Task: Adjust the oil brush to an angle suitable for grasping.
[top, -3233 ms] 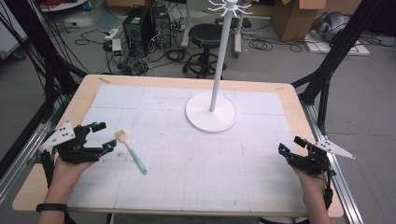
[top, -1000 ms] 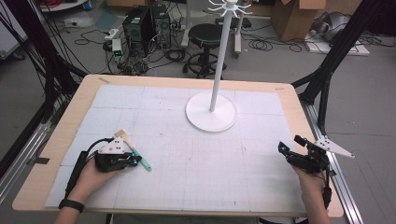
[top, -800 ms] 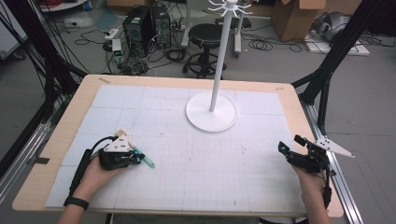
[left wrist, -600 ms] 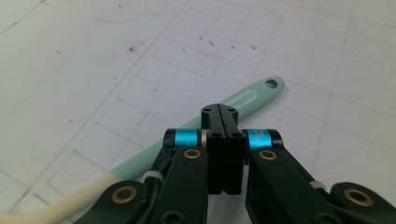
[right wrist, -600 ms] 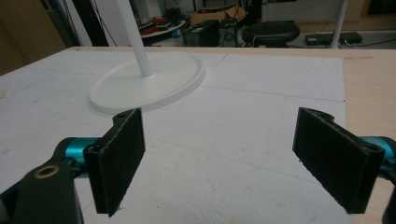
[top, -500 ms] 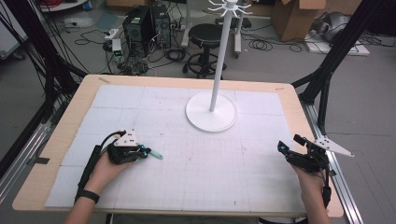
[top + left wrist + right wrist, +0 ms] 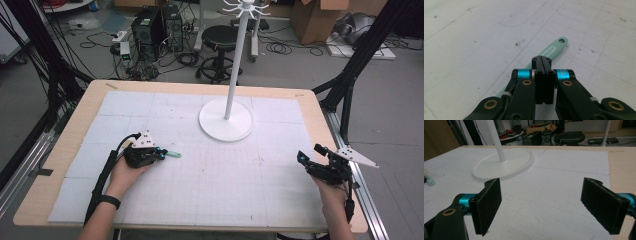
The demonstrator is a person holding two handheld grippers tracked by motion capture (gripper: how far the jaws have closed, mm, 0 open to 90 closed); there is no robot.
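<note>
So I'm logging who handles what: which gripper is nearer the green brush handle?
Left. The left gripper is right at the green brush handle, jaws shut, near the table's left side. The right gripper waits open, far across the table by its right edge.

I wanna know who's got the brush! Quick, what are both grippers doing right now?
Left gripper: jaws closed on the mint-green brush handle.
Right gripper: jaws wide open, nothing between them, resting by the table's edge.
</note>
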